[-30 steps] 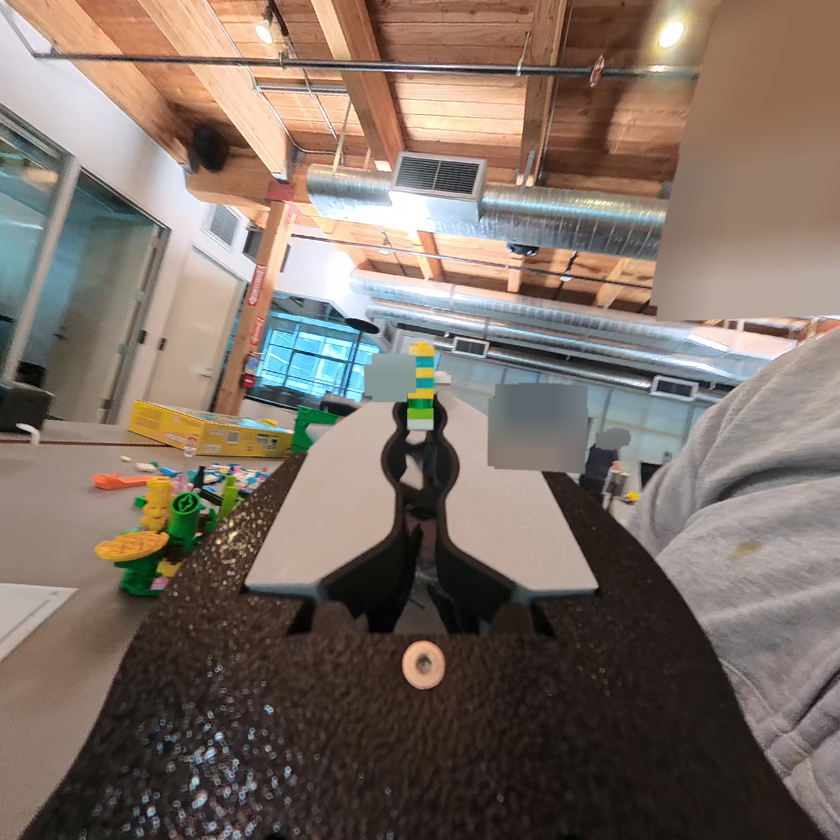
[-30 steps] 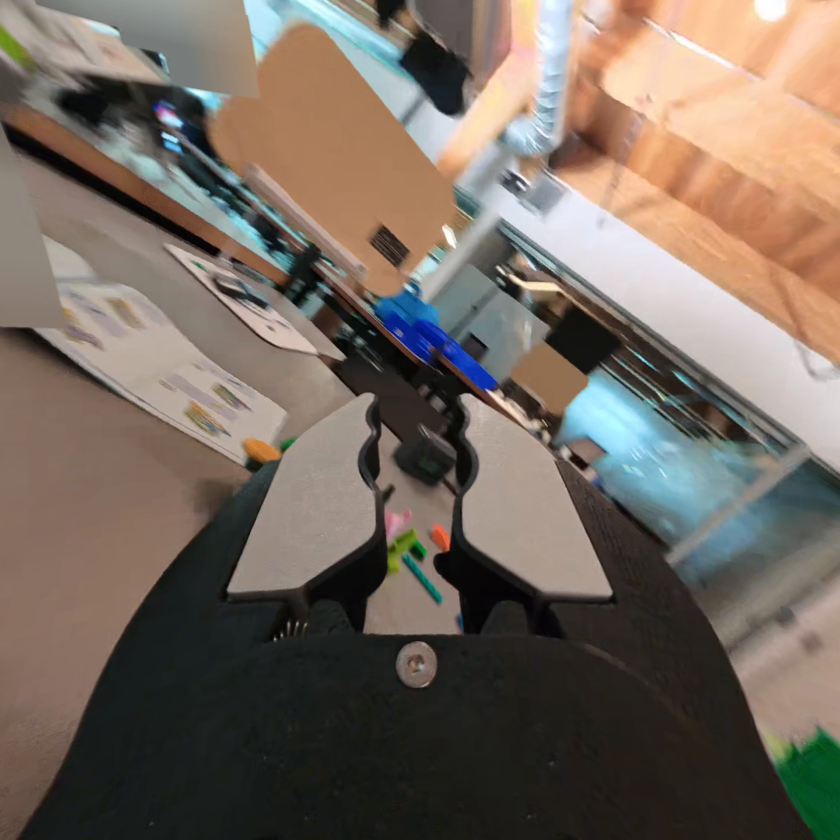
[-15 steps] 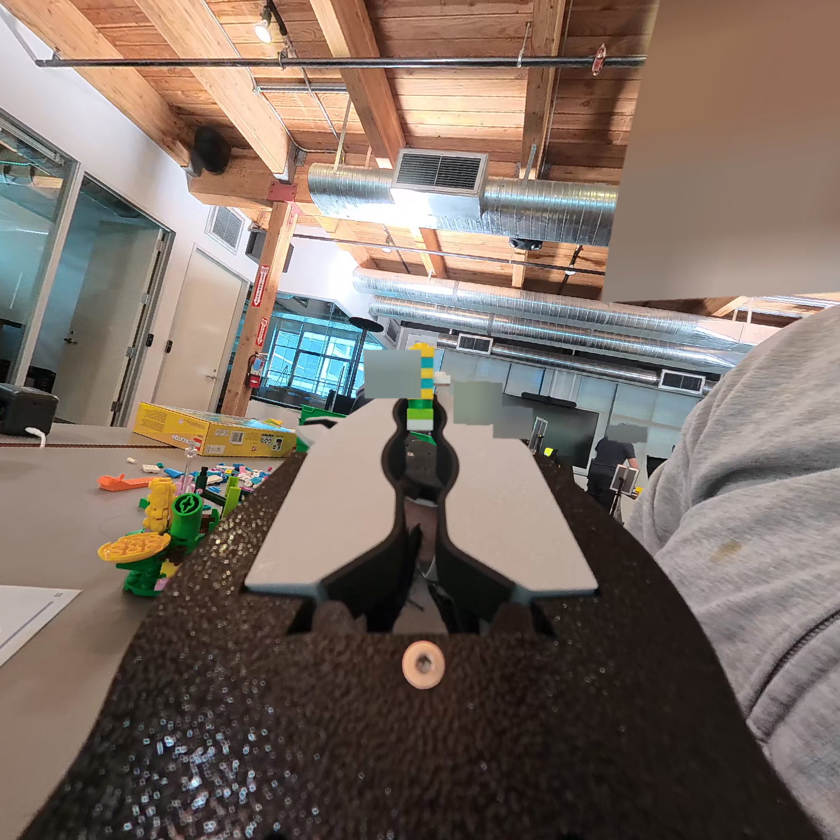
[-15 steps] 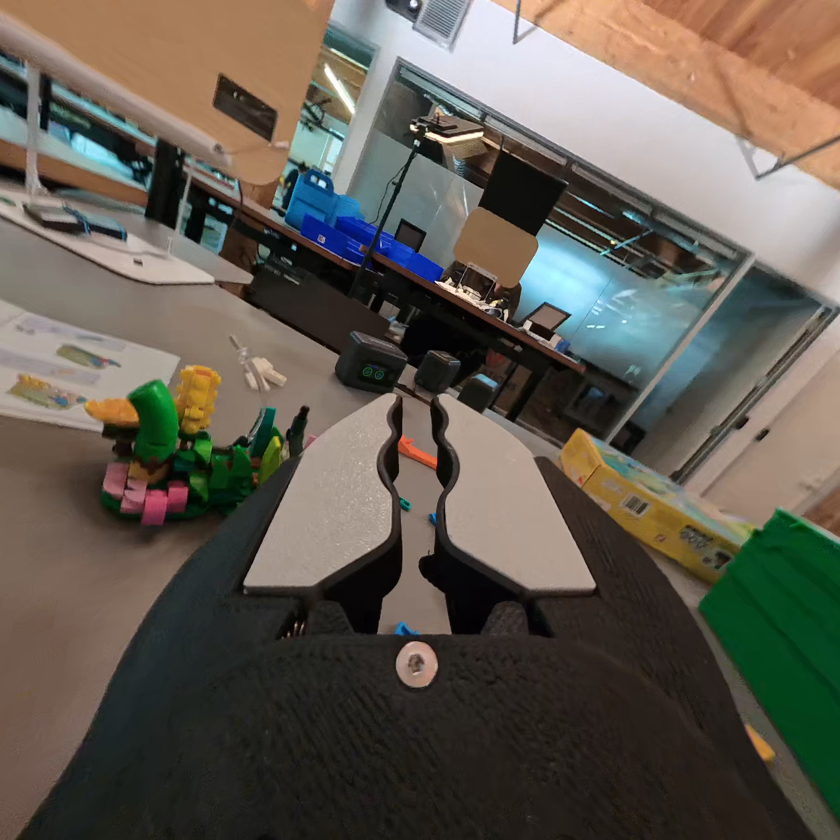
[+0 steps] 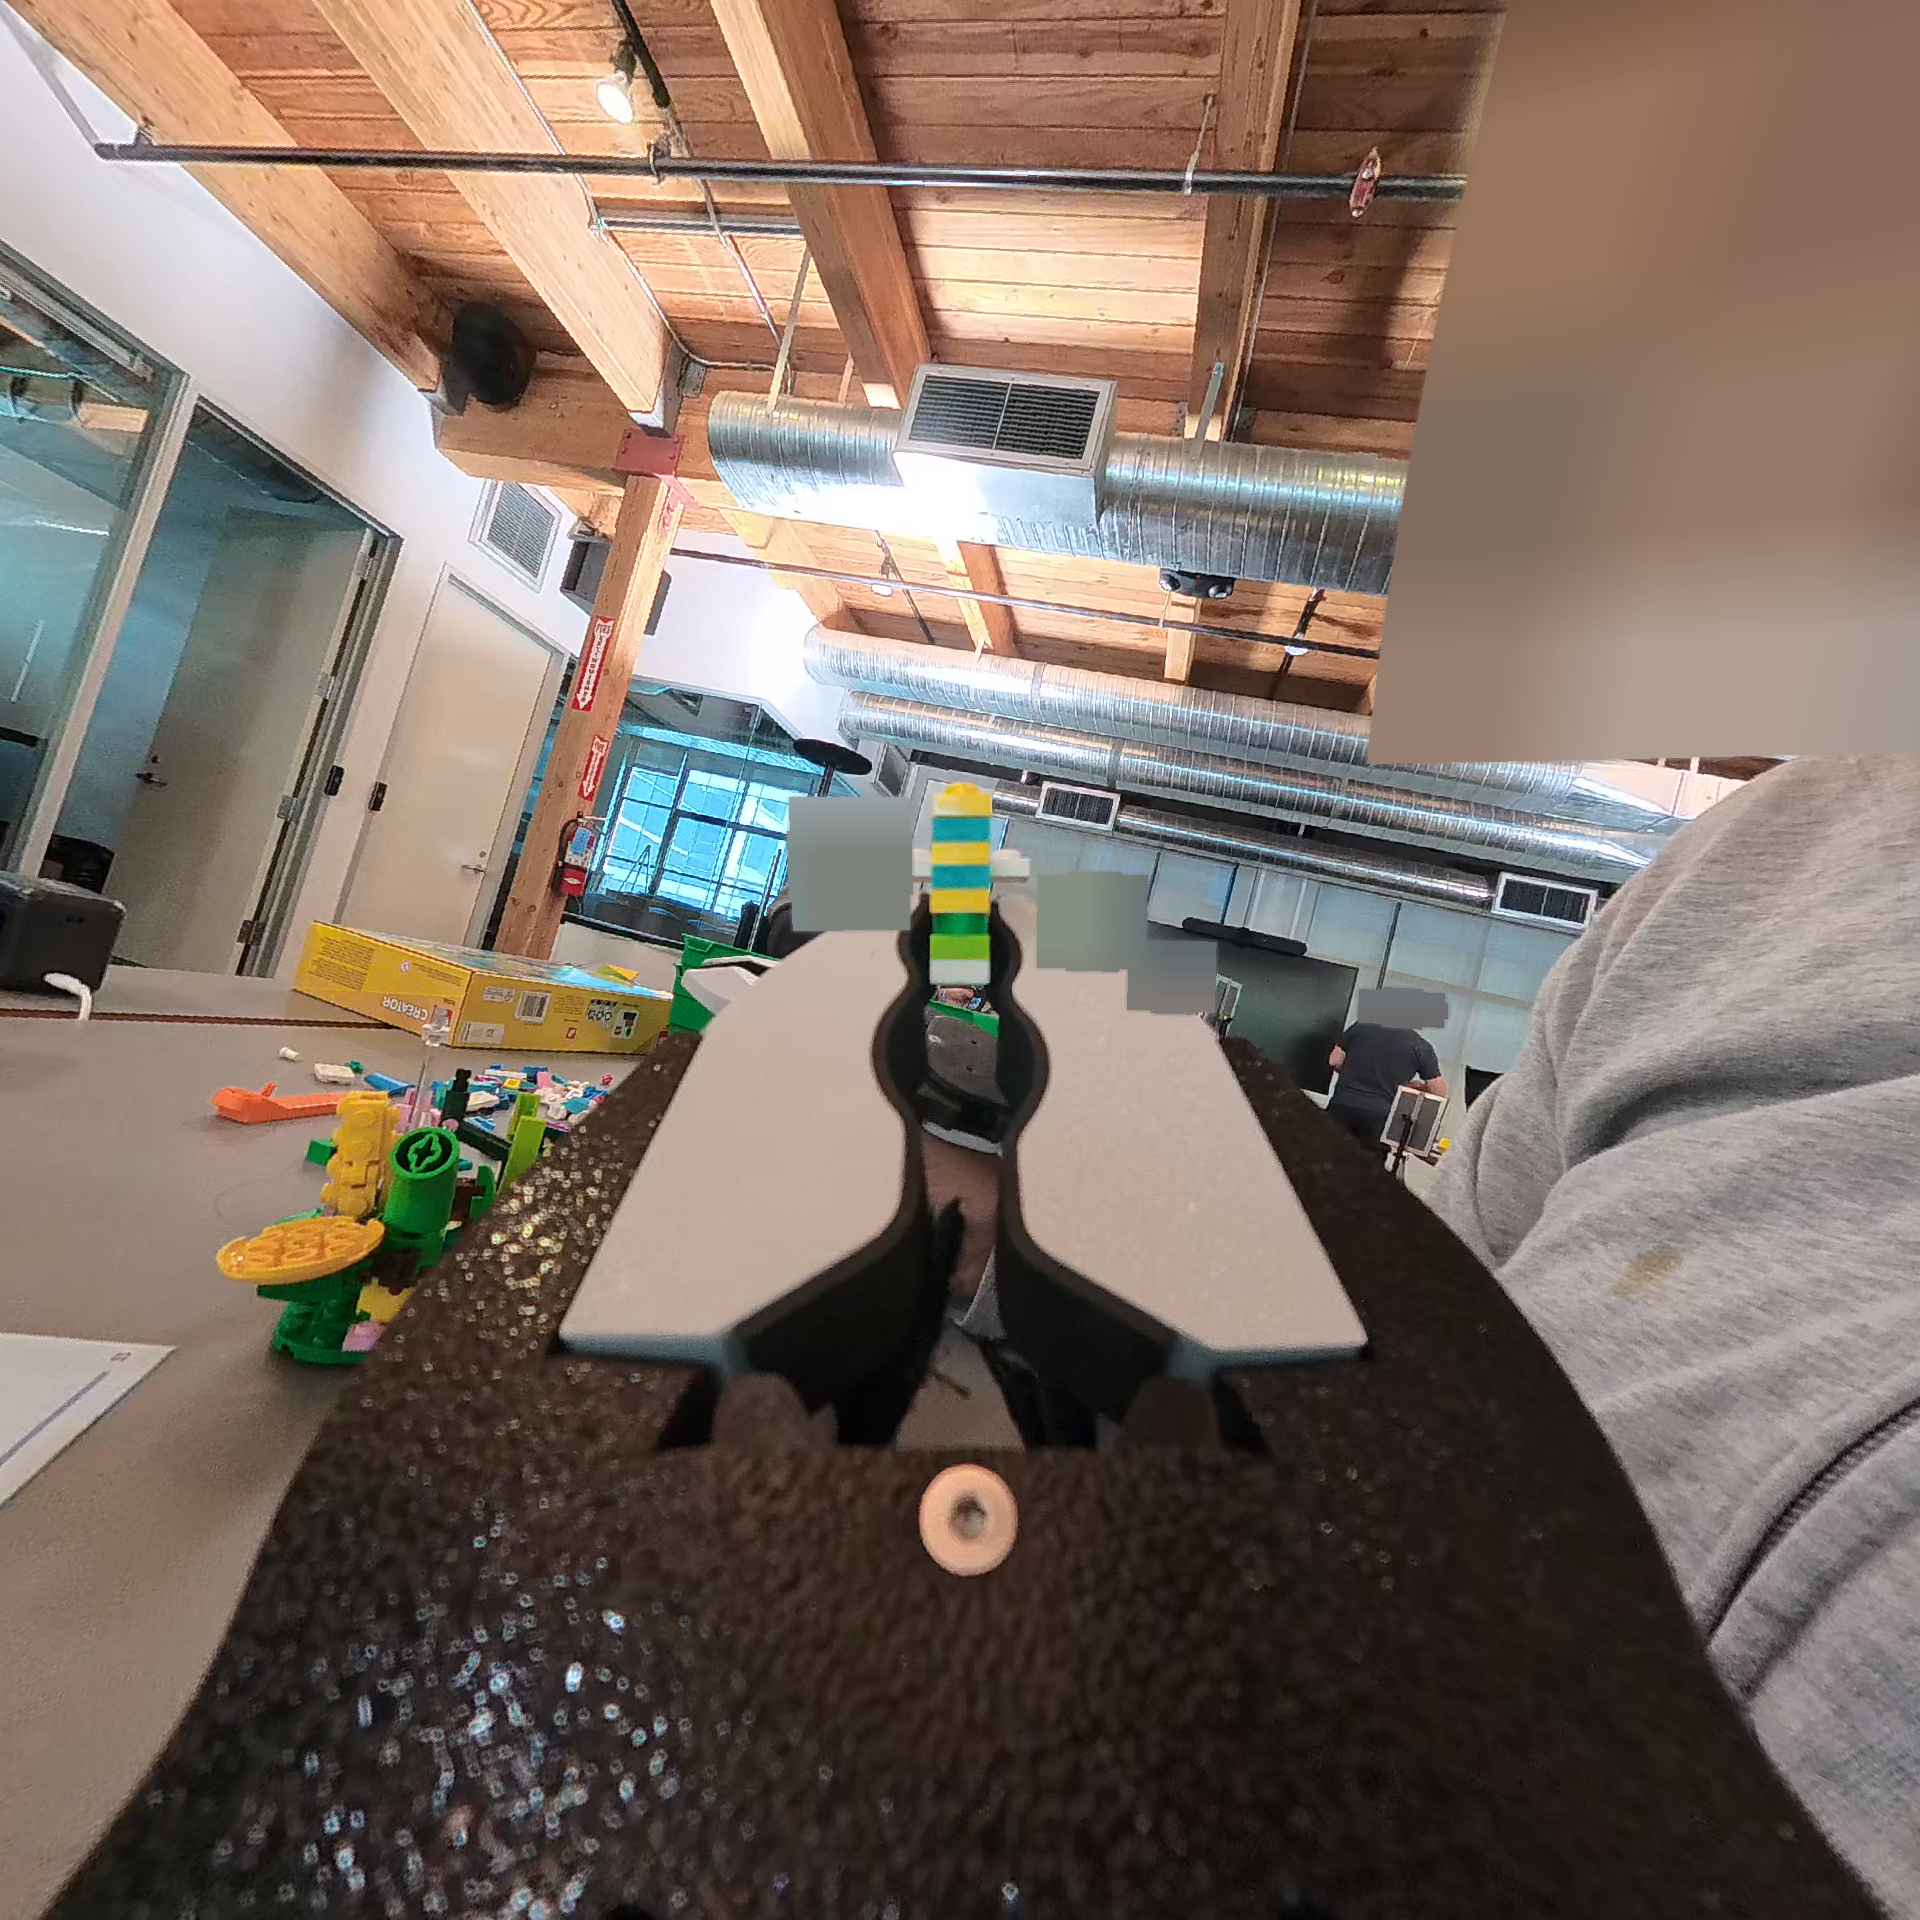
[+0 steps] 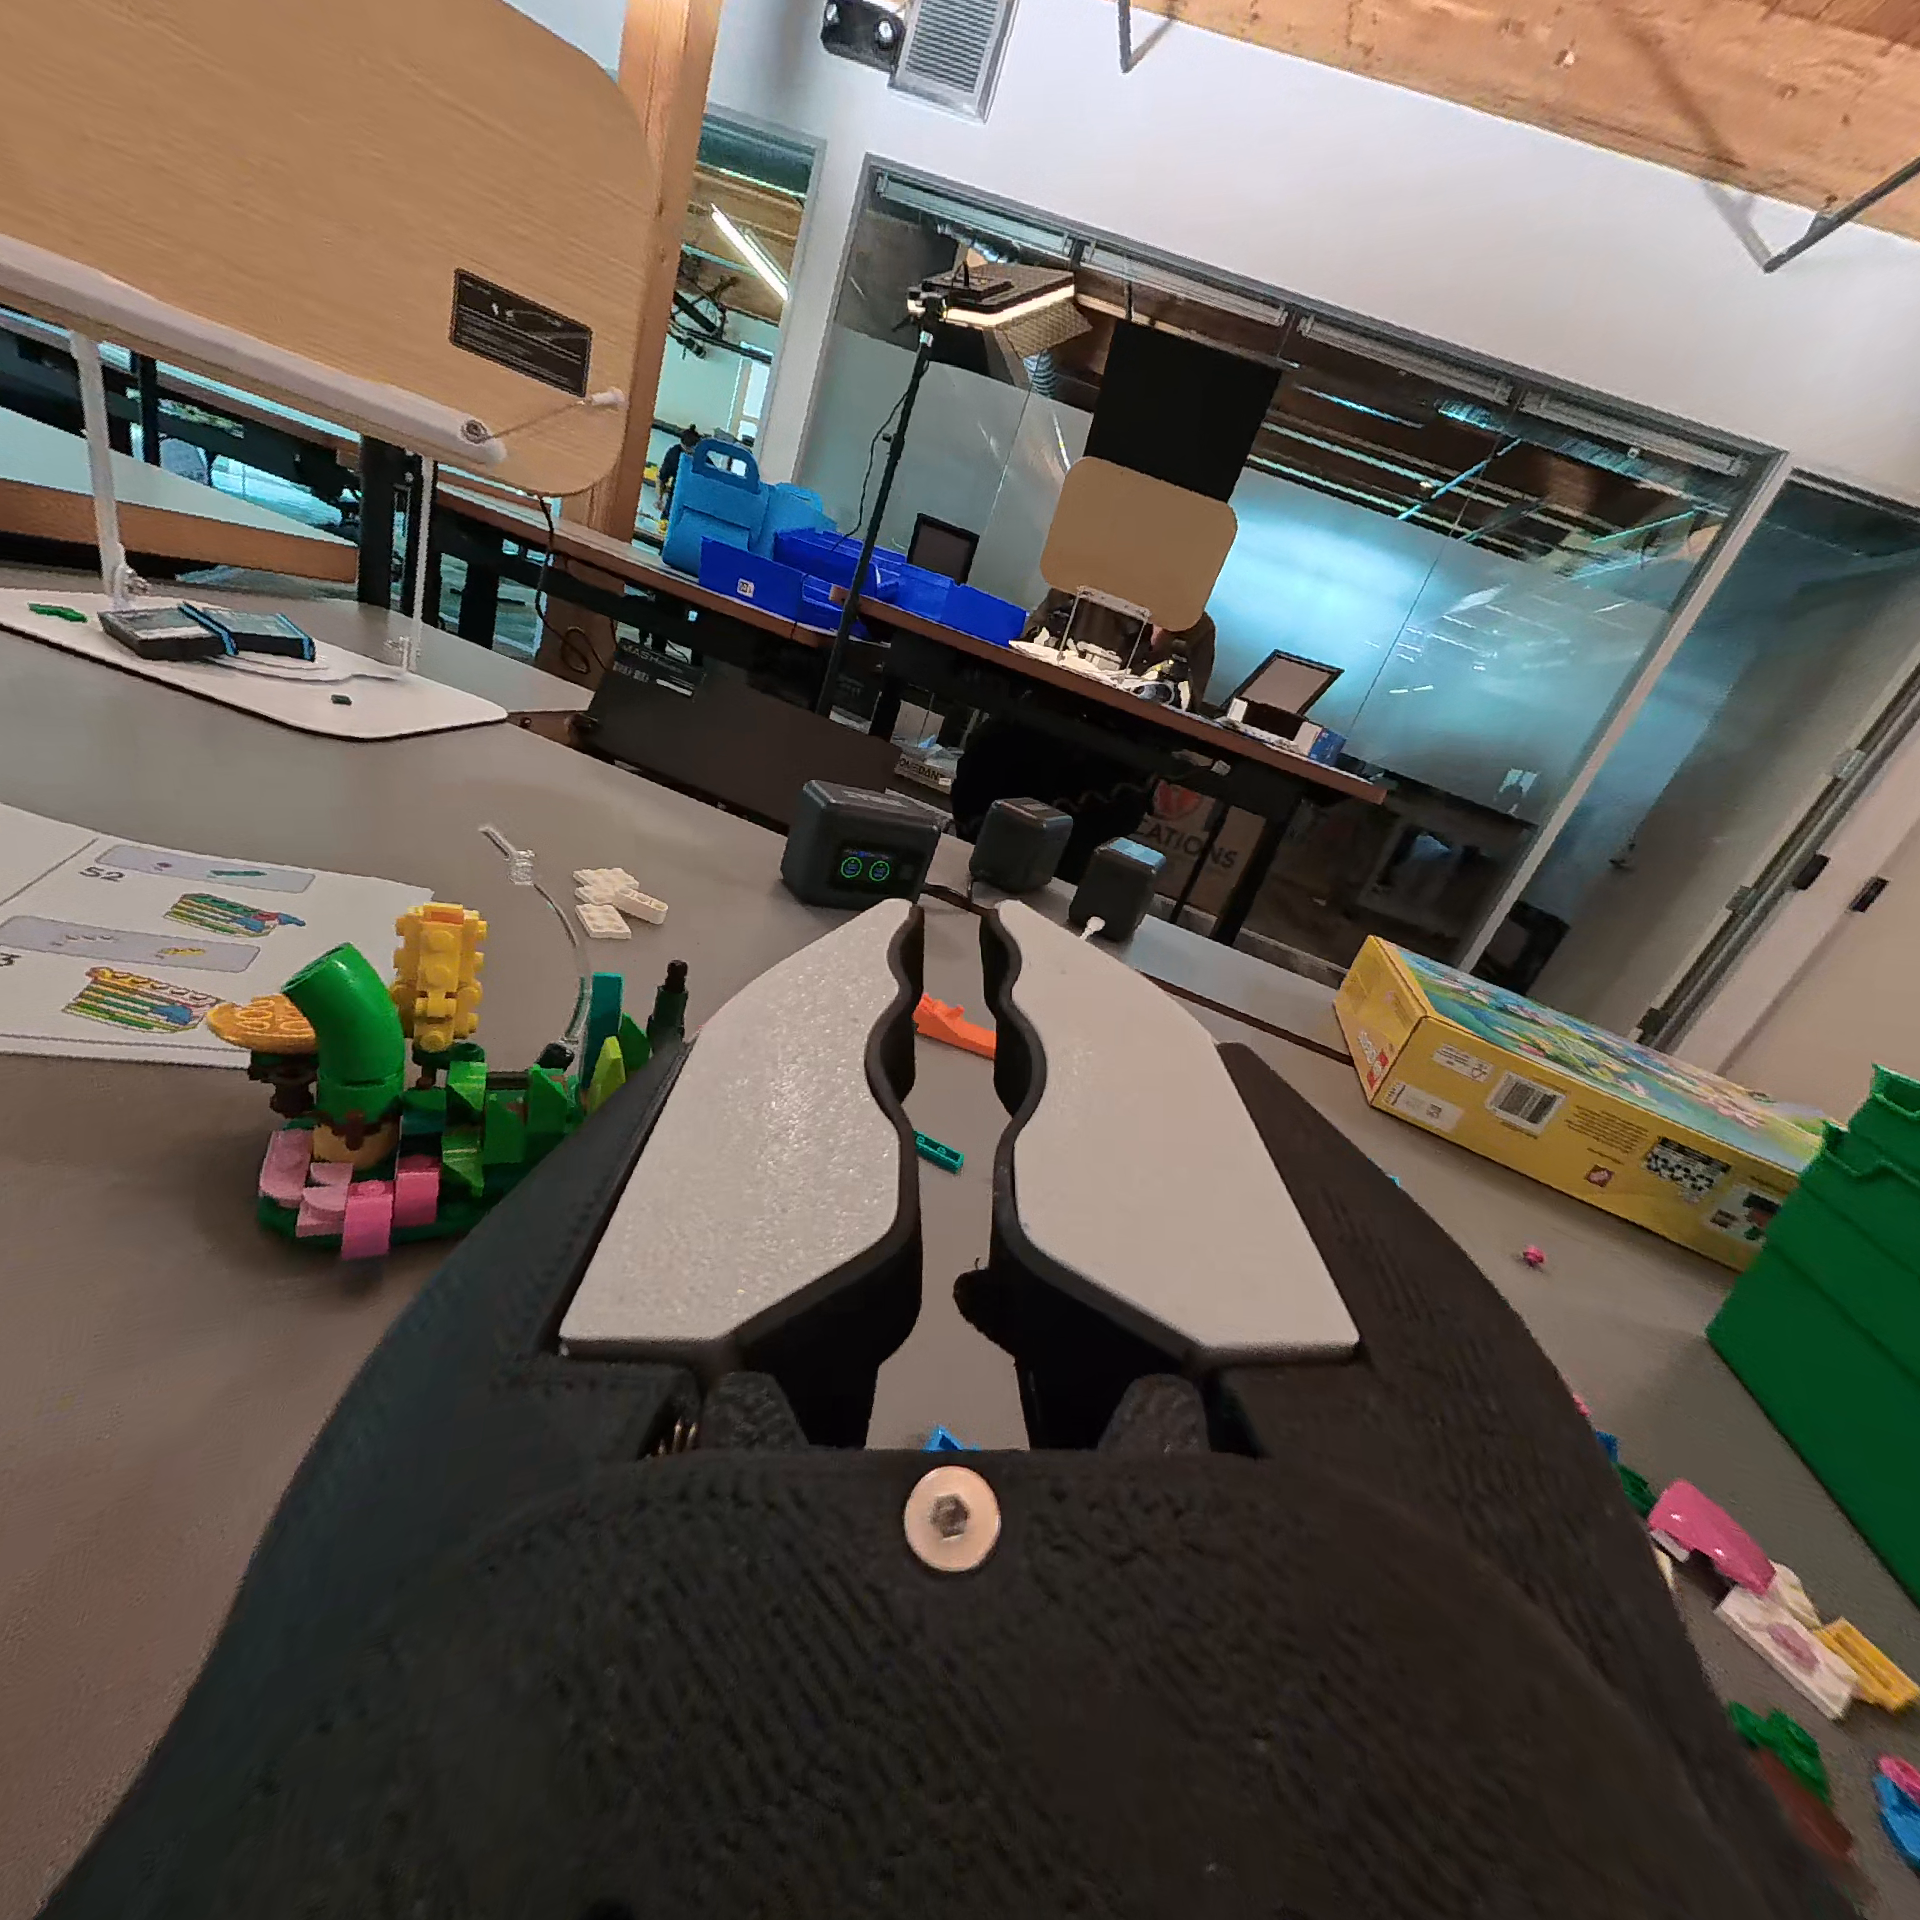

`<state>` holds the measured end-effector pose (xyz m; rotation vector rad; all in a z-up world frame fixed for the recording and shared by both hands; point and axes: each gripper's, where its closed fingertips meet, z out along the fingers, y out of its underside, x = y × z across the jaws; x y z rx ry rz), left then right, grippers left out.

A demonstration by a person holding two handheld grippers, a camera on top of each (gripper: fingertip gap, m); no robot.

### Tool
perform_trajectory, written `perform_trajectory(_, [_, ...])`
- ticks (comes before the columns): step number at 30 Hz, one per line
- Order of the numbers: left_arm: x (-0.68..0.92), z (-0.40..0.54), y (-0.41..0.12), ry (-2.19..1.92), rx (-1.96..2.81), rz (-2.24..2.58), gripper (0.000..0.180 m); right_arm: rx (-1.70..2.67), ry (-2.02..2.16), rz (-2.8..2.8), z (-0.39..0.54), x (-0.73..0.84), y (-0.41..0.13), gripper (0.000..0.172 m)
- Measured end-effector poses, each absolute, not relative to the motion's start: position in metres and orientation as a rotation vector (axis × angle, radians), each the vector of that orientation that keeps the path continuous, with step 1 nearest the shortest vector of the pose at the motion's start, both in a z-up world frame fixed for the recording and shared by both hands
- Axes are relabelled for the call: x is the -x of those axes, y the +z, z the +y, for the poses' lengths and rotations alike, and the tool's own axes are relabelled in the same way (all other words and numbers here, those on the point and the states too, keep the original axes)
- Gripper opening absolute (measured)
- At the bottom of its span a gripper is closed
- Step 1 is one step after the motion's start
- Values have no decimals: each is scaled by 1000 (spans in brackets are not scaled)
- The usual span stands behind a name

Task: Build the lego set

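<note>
The grey table [image 6: 156, 1351] carries everything, and the small plant model of toy bricks [image 6: 364, 1122], with its bent green pipe and yellow stalk, serves here as the landmark. Far to the right of the model, at the table's edge, stands a green bin [image 6: 1839, 1299], and between that bin and the model lies a yellow box [image 6: 1538, 1122] on its side. To the left of the model, and behind it, an open instruction booklet [image 6: 135, 935] lies flat. Behind the model, near the far edge of the table, sit three dark chargers [image 6: 862, 857] in a row. The right gripper [image 6: 951, 920] hangs low over the table just to the right of the model; its jaws stand a little apart with nothing between them, and through the narrow gap the table shows. An orange brick tool [image 6: 951, 1023] lies on the table beyond the fingertips, and a small teal piece [image 6: 938, 1151] lies lower in the gap. A few white plates [image 6: 618, 902] lie behind the model. The left gripper [image 5: 961, 935] is lifted and looks upward, to the right of the model in its own view, next to a grey sleeve [image 5: 1714, 1195]. Its fingertips pinch the lower end of a thin brick column [image 5: 961, 894] with yellow, teal, green and white bands, which stands upright above the jaws.
</note>
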<state>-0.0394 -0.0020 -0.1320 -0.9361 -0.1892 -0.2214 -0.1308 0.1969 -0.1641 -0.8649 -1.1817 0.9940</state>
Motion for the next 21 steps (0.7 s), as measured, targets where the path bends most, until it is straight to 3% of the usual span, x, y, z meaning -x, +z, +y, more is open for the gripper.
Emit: perform_trajectory(21, [41,-2,-132,-232,928,-195,8,842,985,-1203,194,132,-165,8])
